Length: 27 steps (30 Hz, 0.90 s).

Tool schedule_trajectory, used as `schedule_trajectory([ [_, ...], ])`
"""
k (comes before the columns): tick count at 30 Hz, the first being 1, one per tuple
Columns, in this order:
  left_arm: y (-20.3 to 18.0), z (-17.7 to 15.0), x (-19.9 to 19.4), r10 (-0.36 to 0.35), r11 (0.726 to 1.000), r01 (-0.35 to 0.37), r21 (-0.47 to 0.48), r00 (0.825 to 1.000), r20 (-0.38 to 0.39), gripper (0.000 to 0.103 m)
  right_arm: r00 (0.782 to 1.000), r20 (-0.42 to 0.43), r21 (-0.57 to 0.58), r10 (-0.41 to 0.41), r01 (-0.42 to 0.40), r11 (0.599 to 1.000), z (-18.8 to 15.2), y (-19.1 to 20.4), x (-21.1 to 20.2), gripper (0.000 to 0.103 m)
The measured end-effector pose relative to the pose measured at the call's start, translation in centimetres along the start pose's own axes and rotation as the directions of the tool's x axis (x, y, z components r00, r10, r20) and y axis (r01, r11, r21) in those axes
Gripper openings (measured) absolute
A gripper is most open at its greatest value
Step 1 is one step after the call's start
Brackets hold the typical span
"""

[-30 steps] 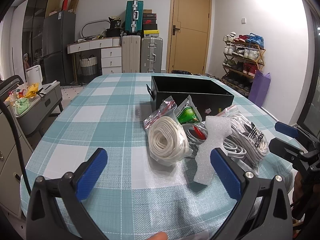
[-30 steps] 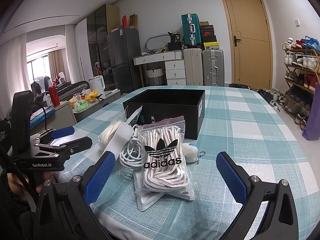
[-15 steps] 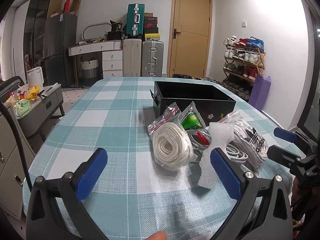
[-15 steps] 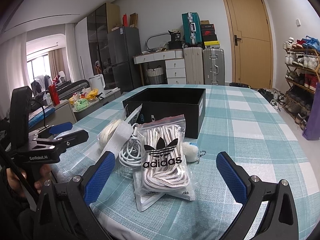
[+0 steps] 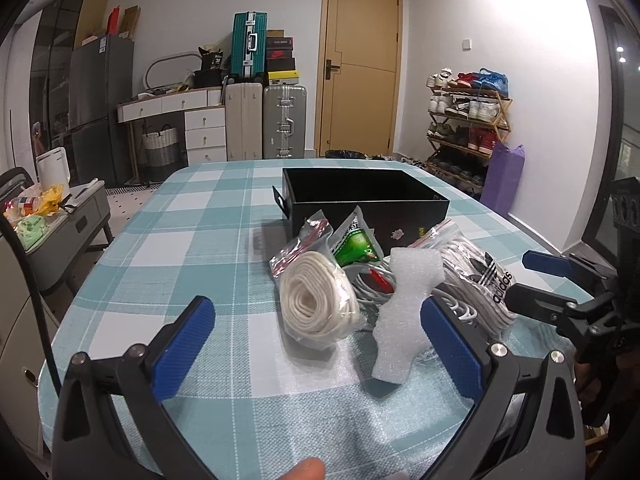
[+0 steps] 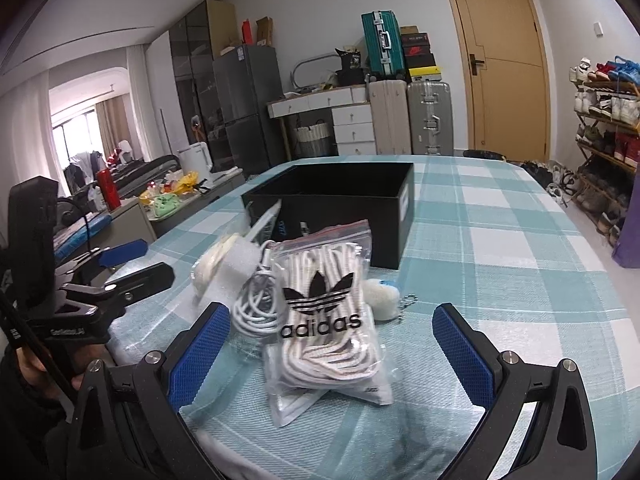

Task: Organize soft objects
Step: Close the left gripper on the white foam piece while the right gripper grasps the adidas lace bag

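An open black box (image 5: 362, 196) stands mid-table; it also shows in the right wrist view (image 6: 336, 200). In front of it lies a pile: a bagged coil of white cord (image 5: 316, 304), a green packet (image 5: 356, 246), a white foam piece (image 5: 408, 312), white cables (image 6: 256, 300), an adidas bag of laces (image 6: 324, 312) and a white fluffy keychain (image 6: 382, 294). My left gripper (image 5: 320, 332) is open and empty, just short of the cord bag and foam. My right gripper (image 6: 332, 344) is open and empty, its jaws either side of the adidas bag's near end.
The table has a teal checked cloth (image 5: 180, 240). A low grey cabinet (image 5: 60, 220) with clutter stands left of it. A shoe rack (image 5: 468, 128) and a purple bag (image 5: 502, 180) stand on the right. Suitcases (image 5: 264, 120) and a door are behind.
Both grippers have drawn back and risen slightly, so the pile sits a little farther off. Both stay open and empty. Nothing on the table has moved.
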<state>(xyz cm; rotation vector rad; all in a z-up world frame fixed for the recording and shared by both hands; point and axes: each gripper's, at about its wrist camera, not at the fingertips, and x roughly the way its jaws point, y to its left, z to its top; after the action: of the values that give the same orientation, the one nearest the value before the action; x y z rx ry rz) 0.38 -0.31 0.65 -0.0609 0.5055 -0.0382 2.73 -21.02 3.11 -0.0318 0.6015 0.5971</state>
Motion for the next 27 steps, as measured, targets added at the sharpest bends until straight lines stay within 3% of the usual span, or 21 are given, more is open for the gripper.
schedule_trajectory([
  [3, -0.4, 0.1, 0.1, -0.002, 1.0, 0.002, 0.016, 1.0, -0.006, 0.103, 0.999, -0.011, -0.015, -0.037, 0.037, 0.999, 0.1, 0.0, 0.3, 0.103],
  [13, -3.3, -0.1, 0.5, -0.068, 0.987, 0.073, 0.143, 0.997, -0.041, 0.103, 0.998, -0.054, -0.031, -0.022, 0.02, 0.999, 0.8, -0.2, 2.0, 0.102],
  [19, -4.0, -0.3, 0.1, -0.121, 0.977, 0.126, 0.173, 0.992, -0.039, 0.102, 0.997, -0.075, -0.045, -0.019, 0.016, 0.999, 0.5, -0.2, 2.3, 0.09],
  [27, -4.9, -0.2, -0.2, -0.191, 0.962, 0.196, 0.188, 0.981, -0.045, 0.079, 0.997, -0.071, -0.063, -0.013, 0.008, 0.998, 0.4, 0.0, 1.9, 0.086],
])
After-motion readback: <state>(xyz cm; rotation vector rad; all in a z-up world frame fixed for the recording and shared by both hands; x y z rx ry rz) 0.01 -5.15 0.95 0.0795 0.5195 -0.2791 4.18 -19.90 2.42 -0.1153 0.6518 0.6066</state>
